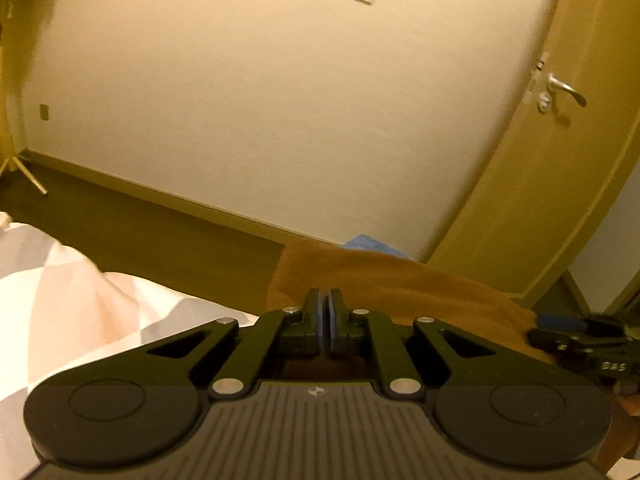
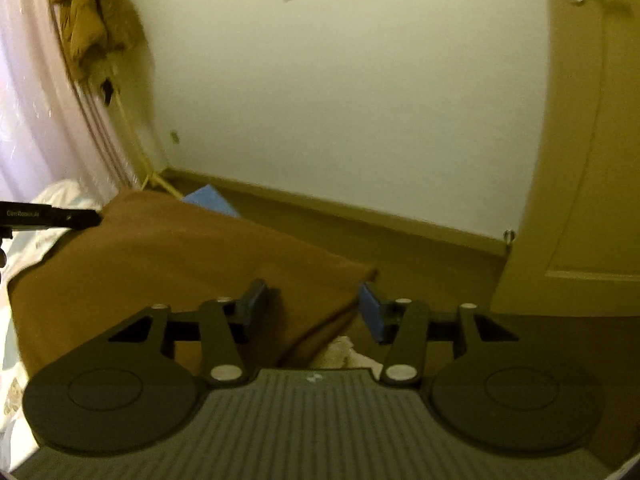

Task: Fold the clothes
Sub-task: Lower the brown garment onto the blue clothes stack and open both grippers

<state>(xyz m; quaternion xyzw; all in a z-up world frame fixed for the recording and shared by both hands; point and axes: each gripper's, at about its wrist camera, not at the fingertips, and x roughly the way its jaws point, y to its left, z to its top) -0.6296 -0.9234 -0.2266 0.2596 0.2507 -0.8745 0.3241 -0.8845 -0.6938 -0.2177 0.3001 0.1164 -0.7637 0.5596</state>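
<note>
Brown cloth (image 2: 180, 264) lies beneath open right gripper (image 2: 312, 308).

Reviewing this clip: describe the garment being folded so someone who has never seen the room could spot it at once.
Start from the bed with the pale sheet in front of the cream wall. On it lies the brown cloth, spread flat with one corner under the open right gripper. It is plain brown, unlike the smaller blue cloth at its far edge and the white sheet beneath.
</note>
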